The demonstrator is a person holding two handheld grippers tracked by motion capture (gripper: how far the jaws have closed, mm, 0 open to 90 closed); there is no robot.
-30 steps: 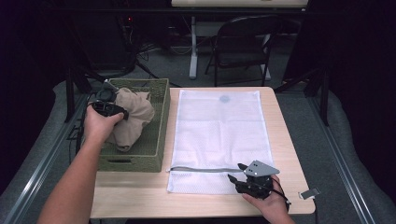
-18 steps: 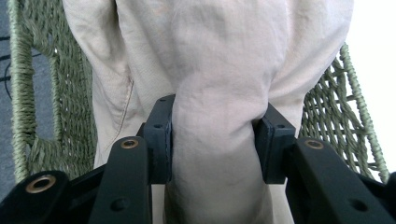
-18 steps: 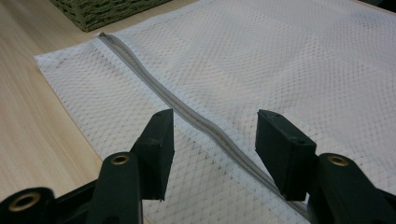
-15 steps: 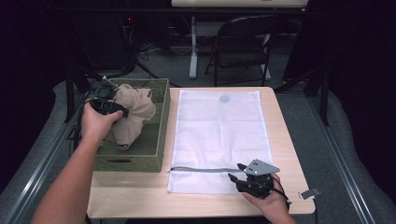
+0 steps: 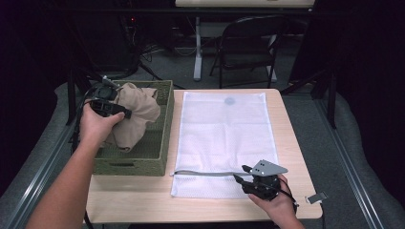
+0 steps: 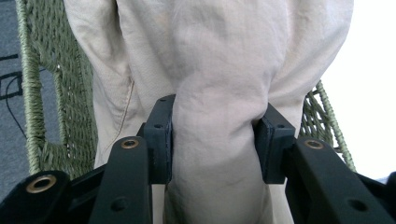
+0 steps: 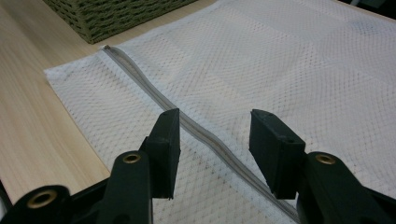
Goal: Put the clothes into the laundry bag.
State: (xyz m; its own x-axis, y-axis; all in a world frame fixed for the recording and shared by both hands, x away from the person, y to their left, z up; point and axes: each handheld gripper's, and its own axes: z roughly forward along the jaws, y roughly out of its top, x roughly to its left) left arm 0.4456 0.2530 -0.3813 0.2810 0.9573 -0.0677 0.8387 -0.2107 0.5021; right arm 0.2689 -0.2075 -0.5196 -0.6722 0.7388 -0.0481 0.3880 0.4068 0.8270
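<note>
Writing: none that can be read is seen on any item; a round grey patch is seen on the mesh bag's end farthest from the right gripper.
Left gripper [image 5: 125, 113]: clamped on a thick fold of the beige garment [image 5: 136, 117], which is pinched between both pads [image 6: 159, 140] and bulges above them.
Garment: soft, creased woven cloth, held bunched above the basket [image 5: 160, 143], hanging down beyond the left gripper's jaws.
Basket: green, woven, rectangular, seen behind and beneath the held cloth.
Right gripper [image 5: 239, 174]: jaws apart and just closing, nothing pressed between them; the zipper [image 7: 187, 126] runs through the gap below them.
Mesh bag [image 5: 222, 138]: white, fine netting, flat and rectangular, spread ahead of the right gripper on the table [image 5: 133, 200].
Table: pale wood grain.
Surroundings: a dark folding chair [image 5: 250, 43] is seen beyond the table.
</note>
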